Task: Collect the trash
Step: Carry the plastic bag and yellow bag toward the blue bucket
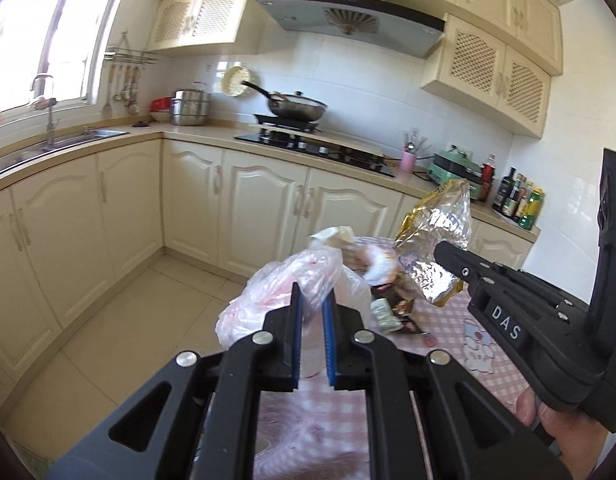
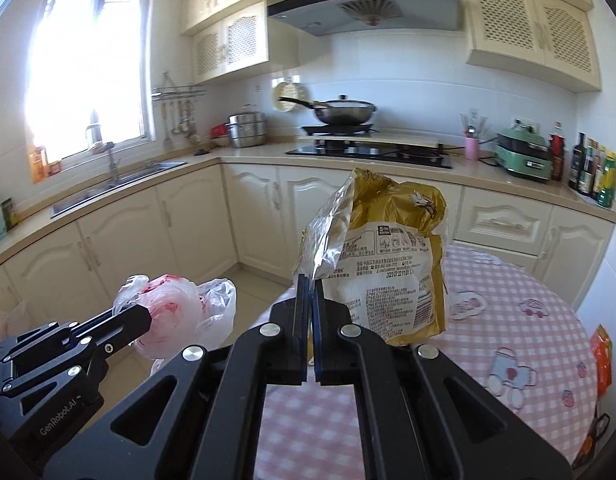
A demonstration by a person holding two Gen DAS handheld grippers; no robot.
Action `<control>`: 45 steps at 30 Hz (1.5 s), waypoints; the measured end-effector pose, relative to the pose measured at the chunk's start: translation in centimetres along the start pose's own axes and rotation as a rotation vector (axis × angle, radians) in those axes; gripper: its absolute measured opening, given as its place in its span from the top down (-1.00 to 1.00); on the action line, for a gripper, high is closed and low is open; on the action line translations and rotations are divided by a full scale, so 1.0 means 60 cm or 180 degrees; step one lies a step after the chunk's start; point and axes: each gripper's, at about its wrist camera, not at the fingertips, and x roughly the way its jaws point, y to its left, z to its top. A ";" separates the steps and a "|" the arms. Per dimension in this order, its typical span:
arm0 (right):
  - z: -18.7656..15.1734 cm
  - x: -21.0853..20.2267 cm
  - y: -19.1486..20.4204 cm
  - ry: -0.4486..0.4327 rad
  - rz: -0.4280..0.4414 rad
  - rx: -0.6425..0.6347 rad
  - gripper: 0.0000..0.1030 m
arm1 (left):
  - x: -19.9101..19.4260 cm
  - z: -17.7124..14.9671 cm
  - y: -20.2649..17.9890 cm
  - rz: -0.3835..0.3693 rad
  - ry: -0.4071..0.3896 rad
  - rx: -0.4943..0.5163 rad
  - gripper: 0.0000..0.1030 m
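- The round table, covered in pink checked cloth, stood before the kitchen cabinets.
- The gold foil snack bag hung above the table, pinched at its edge by the closed right gripper.
- The clear plastic bag with red marks was clamped in the closed left gripper, just beside a heap of wrappers on the table.

The floor between the table and the cabinets lies open, a clear lane toward the sink side. On the table, a heap of wrappers crowds the near edge in the left wrist view. The far right counter is blocked by bottles and a green appliance.
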 end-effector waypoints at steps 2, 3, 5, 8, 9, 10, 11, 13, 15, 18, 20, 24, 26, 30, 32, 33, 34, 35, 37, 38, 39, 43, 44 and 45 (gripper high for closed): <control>-0.003 0.012 0.039 0.0050 0.0141 -0.0080 0.99 | -0.014 -0.005 0.037 0.0112 -0.0001 -0.0075 0.83; -0.004 0.016 0.052 0.0076 0.0193 -0.0112 0.99 | -0.023 -0.010 0.059 0.0183 0.0004 -0.0124 0.83; -0.011 0.032 0.088 0.0148 0.0317 -0.0201 0.99 | -0.030 -0.016 0.093 0.0288 0.0025 -0.0204 0.83; -0.024 0.053 0.137 0.0251 0.0480 -0.0295 0.99 | -0.039 -0.031 0.147 0.0439 0.0078 -0.0338 0.83; -0.028 0.061 0.150 0.0286 0.0535 -0.0315 0.99 | -0.040 -0.037 0.166 0.0499 0.0105 -0.0381 0.83; -0.033 0.071 0.167 0.0334 0.0598 -0.0342 0.99 | -0.040 -0.041 0.183 0.0545 0.0127 -0.0411 0.83; -0.039 0.080 0.184 0.0379 0.0662 -0.0368 0.98 | -0.042 -0.048 0.200 0.0599 0.0156 -0.0444 0.83; -0.052 0.099 0.214 0.0474 0.0785 -0.0418 0.99 | -0.045 -0.063 0.236 0.0701 0.0210 -0.0531 0.83; -0.066 0.113 0.240 0.0548 0.0861 -0.0474 0.99 | -0.046 -0.079 0.273 0.0803 0.0276 -0.0632 0.83; -0.095 0.149 0.283 0.0732 0.1001 -0.0545 0.99 | -0.040 -0.100 0.323 0.0923 0.0376 -0.0755 0.83; -0.110 0.170 0.305 0.0834 0.1053 -0.0579 0.99 | -0.032 -0.111 0.347 0.0973 0.0436 -0.0818 0.83; -0.142 0.215 0.340 0.1039 0.1118 -0.0643 0.98 | -0.007 -0.143 0.398 0.1066 0.0606 -0.0957 0.83; -0.157 0.235 0.350 0.1130 0.1124 -0.0657 0.98 | 0.008 -0.156 0.414 0.1091 0.0686 -0.0997 0.83; -0.189 0.276 0.359 0.1324 0.1127 -0.0670 0.98 | 0.042 -0.181 0.444 0.1128 0.0839 -0.1082 0.84; -0.204 0.295 0.360 0.1404 0.1116 -0.0679 0.98 | 0.062 -0.195 0.459 0.1141 0.0925 -0.1127 0.84; -0.209 0.302 0.359 0.1434 0.1105 -0.0685 0.98 | 0.072 -0.202 0.466 0.1140 0.0966 -0.1148 0.84; -0.215 0.311 0.357 0.1467 0.1096 -0.0687 0.98 | 0.081 -0.208 0.468 0.1140 0.0997 -0.1159 0.84; -0.218 0.319 0.355 0.1496 0.1083 -0.0683 0.99 | 0.092 -0.213 0.472 0.1142 0.1031 -0.1170 0.84; -0.225 0.333 0.349 0.1545 0.1054 -0.0673 0.99 | 0.112 -0.225 0.482 0.1145 0.1115 -0.1183 0.84; -0.229 0.340 0.347 0.1564 0.1042 -0.0667 0.99 | 0.123 -0.230 0.486 0.1150 0.1157 -0.1195 0.84; -0.232 0.347 0.346 0.1584 0.1028 -0.0663 0.99 | 0.131 -0.234 0.490 0.1148 0.1189 -0.1209 0.84; -0.243 0.369 0.336 0.1657 0.0983 -0.0664 0.99 | 0.167 -0.251 0.506 0.1128 0.1317 -0.1240 0.84; -0.244 0.373 0.335 0.1670 0.0972 -0.0663 0.99 | 0.175 -0.254 0.509 0.1117 0.1342 -0.1240 0.84; -0.246 0.377 0.333 0.1682 0.0965 -0.0657 0.99 | 0.184 -0.256 0.512 0.1107 0.1369 -0.1239 0.84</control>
